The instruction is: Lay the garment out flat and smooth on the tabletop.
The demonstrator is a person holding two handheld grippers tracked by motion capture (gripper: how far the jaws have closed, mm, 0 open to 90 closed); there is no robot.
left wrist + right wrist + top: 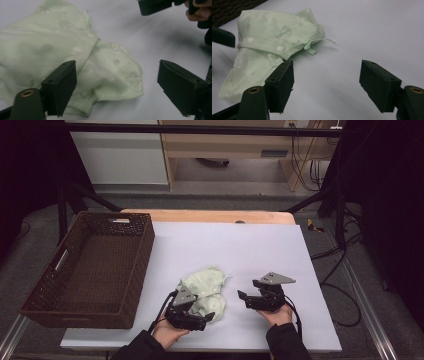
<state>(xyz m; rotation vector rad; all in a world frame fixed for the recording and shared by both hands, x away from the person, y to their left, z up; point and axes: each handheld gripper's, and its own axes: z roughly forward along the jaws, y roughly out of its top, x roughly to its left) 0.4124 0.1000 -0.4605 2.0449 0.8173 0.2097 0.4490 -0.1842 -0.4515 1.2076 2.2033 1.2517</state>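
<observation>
A crumpled pale green garment (205, 287) with white snap buttons lies on the white sheet near the table's front. My left gripper (202, 320) sits at its near edge, pointing right. Its jaws stand open, and in the left gripper view (116, 65) a corner of the garment (75, 57) lies between them without the pads pressing on it. My right gripper (245, 301) hovers just right of the cloth, pointing left. It is open (327, 63) over bare sheet, with the garment (274, 37) ahead to its left.
A brown wicker basket (145, 250) with nothing in it stands at the table's left, overhanging the front corner. The white sheet (260, 250) covers most of the wooden table. Dark stands and cables flank the table.
</observation>
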